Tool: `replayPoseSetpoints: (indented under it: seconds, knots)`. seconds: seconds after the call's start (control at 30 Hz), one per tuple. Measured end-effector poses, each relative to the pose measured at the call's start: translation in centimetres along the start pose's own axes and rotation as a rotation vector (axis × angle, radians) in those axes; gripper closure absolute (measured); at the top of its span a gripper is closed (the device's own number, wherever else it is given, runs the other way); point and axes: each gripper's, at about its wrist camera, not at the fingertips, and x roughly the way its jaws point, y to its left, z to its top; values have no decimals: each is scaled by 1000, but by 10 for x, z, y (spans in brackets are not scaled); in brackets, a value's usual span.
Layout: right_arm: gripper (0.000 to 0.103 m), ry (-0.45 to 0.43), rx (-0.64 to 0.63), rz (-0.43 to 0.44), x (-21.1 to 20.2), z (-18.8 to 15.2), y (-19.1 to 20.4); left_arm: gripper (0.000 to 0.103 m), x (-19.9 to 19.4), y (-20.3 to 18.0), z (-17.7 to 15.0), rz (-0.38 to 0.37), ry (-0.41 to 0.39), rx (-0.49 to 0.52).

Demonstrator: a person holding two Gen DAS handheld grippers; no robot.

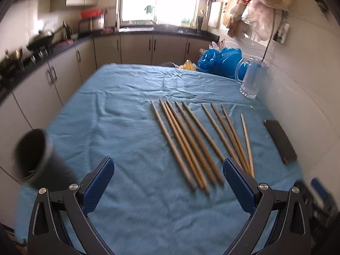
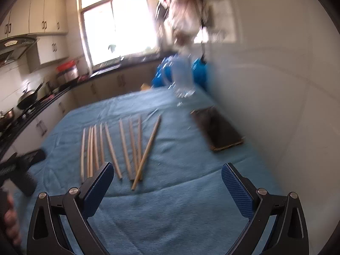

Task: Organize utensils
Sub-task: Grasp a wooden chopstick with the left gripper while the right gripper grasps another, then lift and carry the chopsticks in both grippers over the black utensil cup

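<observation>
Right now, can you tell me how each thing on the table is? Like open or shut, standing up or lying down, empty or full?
Left gripper: fingers open, holding nothing.
Right gripper: fingers open, holding nothing.
Chopsticks: lying flat on the cloth in a loose row; the rightmost one crosses its neighbours.
Black cup: tipped toward the camera; contents unclear.
Glass mug: upright, looks empty.
Phone: lying flat, screen dark.
Blue cloth: spread out, wrinkled.
</observation>
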Motion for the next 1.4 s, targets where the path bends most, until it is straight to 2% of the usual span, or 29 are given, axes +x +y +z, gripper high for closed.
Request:
replayPoseSetpoints:
  seconds: [0.07,0.17,0.27,0.37,0.4,0.53,0.7,0.77,0.83,0.87,1.07,1.1,1.17,1.2,1.4]
  knots:
    - [0,44,-1,36,13,7,-3,26,21,2,9,-31,43,-21]
    - [0,89,11,66,33,17,-8,49,64,8,21,-51,137,-70]
    - [0,133,22,80,56,28,-12,59,95,17,27,-66,189,-135]
    - [2,176,36,114,79,38,-15,68,115,19,30,-59,215,-153]
    - [3,191,42,128,87,42,-17,69,121,18,31,-56,220,-146]
    - [19,272,71,169,125,60,-18,79,141,9,36,-24,247,-107]
    - [30,336,53,187,165,84,-5,81,149,12,45,-24,245,-111]
    - [40,359,39,192,177,89,1,84,152,14,48,-32,246,-118]
    - [46,385,22,173,192,93,9,89,153,14,49,-40,246,-121]
    - [47,392,12,159,198,95,11,95,155,16,50,-51,250,-125]
    - [59,445,-11,27,233,97,16,95,156,24,50,-83,273,-142]
    - [62,432,-14,7,234,98,16,96,156,24,50,-83,277,-144]
    - [89,440,-20,-19,237,100,17,96,154,25,49,-86,288,-150]
    - [93,449,-10,-16,236,100,15,96,152,27,47,-91,298,-157]
    - [95,492,8,26,209,83,4,96,122,32,14,-124,372,-166]
